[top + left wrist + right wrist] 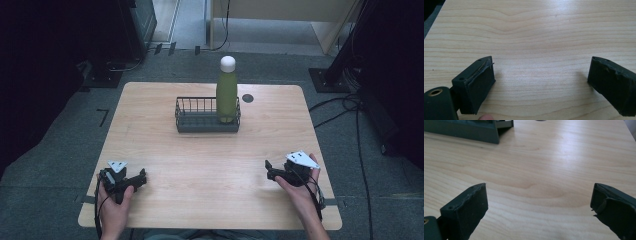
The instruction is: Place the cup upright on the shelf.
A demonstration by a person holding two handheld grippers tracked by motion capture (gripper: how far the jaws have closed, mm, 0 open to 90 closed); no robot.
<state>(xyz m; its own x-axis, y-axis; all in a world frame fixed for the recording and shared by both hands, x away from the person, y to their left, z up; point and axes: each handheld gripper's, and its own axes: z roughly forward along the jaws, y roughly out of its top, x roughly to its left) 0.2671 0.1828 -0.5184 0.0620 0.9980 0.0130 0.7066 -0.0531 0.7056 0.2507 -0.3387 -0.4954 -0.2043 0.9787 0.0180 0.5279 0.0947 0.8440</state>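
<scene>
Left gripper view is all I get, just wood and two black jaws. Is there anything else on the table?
Observer: Yes, a wire basket sits toward the far middle of the table.
Operator: Is something in it?
Observer: A green bottle with a white cap stands upright at its right end.
Operator: Where's the other hand-held gripper?
Observer: The right hand-held gripper is at the near right, jaws wide apart, holding nothing.

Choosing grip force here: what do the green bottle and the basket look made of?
Green bottle: smooth, faintly glossy, likely coated metal or plastic; white cap, probably plastic. Basket: thin dark bars over a solid base, apparently painted metal wire.
</scene>
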